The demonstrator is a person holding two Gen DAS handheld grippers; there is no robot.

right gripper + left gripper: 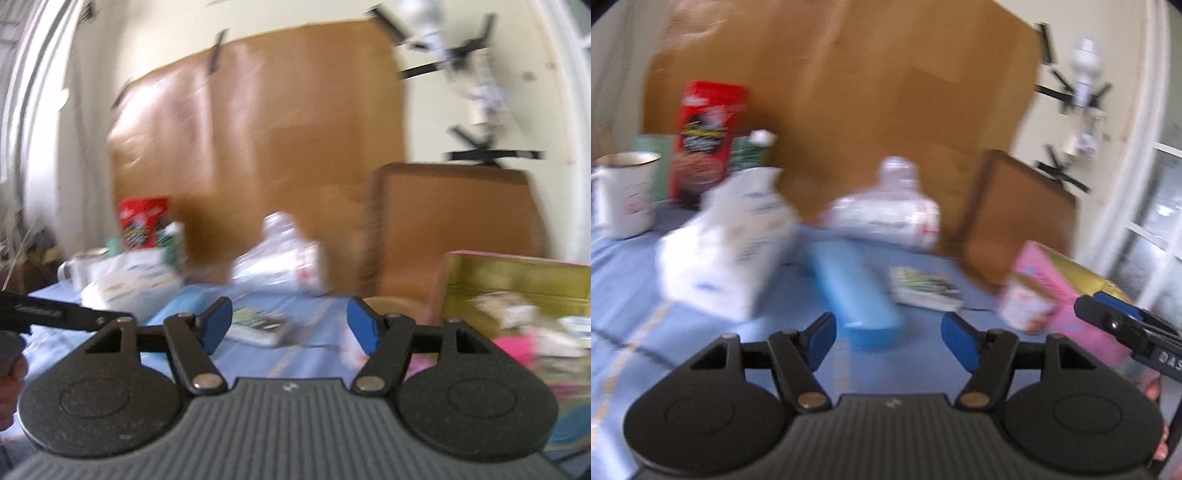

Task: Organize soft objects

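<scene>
On a table covered with a pale blue cloth (635, 273), two hand-held grippers look out over a scatter of household things, and both views are blurred by motion. From the left wrist, the left gripper (888, 338) has its blue-padded fingers spread wide with nothing between them. Just ahead of it lies a light blue pack (855, 291), long and lying on its side. To the left of that sits a white tissue pack (727, 240), and farther back a clear plastic bag (886, 212) with white contents. A small printed packet (923, 288) lies flat to the right of the blue pack. At the right edge stands an open pink box (1045, 291) with a gold inside — the tip of the other gripper shows just in front of it. At the back left are a white mug (626, 194) and a red carton (705, 142), in front of a sheet of brown cardboard (868, 92).

From the right wrist, the right gripper (290, 326) is likewise wide open and holds nothing. The pink box (517, 280) sits close on its right — blurred soft items lie inside, too smeared to name.
</scene>
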